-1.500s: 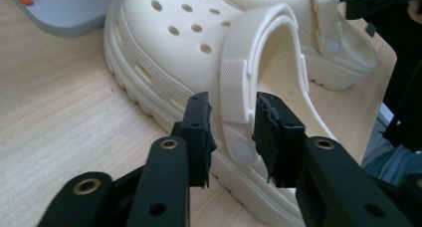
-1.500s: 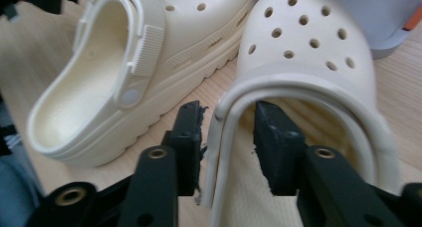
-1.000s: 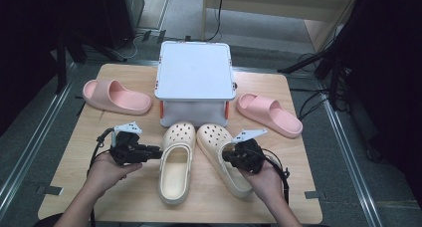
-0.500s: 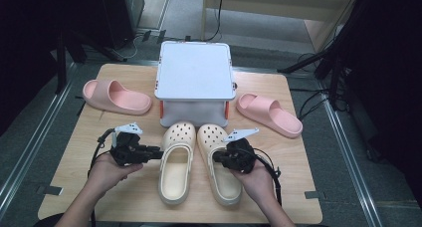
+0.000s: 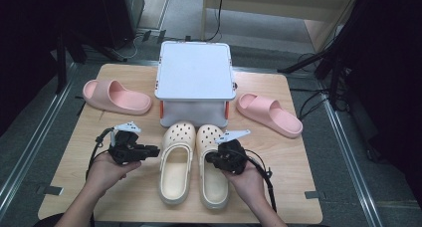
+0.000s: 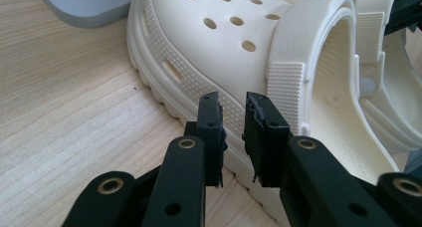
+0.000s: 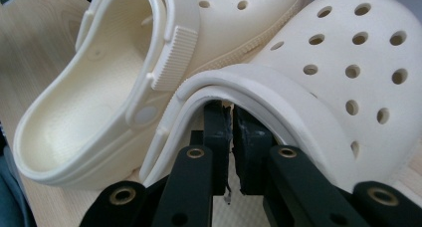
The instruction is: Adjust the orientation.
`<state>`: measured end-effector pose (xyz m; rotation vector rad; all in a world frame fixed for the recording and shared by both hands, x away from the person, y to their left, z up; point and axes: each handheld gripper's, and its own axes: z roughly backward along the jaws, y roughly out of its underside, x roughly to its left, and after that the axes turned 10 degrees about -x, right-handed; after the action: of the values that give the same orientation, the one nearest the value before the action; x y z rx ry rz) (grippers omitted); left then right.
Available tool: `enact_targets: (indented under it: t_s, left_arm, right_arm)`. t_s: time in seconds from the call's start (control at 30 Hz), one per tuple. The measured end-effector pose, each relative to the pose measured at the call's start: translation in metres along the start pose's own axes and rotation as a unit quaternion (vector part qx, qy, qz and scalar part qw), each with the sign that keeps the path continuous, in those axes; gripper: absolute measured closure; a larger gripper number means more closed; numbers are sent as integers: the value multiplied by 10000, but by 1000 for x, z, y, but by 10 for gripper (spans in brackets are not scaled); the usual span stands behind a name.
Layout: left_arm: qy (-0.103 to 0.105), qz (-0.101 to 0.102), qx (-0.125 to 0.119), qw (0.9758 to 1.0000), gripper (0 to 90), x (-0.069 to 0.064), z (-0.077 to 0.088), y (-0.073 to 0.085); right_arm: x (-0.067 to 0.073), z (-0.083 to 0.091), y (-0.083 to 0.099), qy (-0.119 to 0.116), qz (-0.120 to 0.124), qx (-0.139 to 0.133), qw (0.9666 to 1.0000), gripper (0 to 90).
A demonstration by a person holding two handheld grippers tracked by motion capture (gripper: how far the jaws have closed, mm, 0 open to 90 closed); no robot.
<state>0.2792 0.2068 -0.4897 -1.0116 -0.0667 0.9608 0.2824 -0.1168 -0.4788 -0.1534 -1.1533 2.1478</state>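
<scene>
Tongs first: our left tongs (image 6: 231, 132) stand slightly parted beside the left clog (image 5: 176, 165); our right tongs (image 7: 230, 137) sit nearly closed inside the right clog (image 5: 213, 167), gripping nothing we can see, on the wooden desk (image 5: 298, 152) over grey floor (image 5: 30, 137).

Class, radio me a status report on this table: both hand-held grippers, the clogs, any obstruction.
Left hand-held gripper open beside left cream clog, not gripping. Right hand-held gripper nearly shut inside right cream clog, grasp unclear. Lidded storage box just ahead of toes.
</scene>
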Motion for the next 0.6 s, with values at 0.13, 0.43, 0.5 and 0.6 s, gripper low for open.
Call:
enact_targets:
  t_s: [0.13,0.43,0.5,0.6]
  left_arm:
    - [163,-65,-65,9998,769,-3,-2,0]
    - [331,78,18,9994,808,-6,-7,2]
    - [366,99,-7,9993,813,-8,-7,3]
    - [366,74,22,9993,811,-9,-6,3]
  right_arm:
    - [4,-3,-2,-47,-72,-130,9999,860]
    - [9,-7,-1,-4,-36,-283,9996,861]
    - [8,-6,-1,-15,-52,-282,9996,860]
    - [5,-5,0,-63,-75,-263,9996,853]
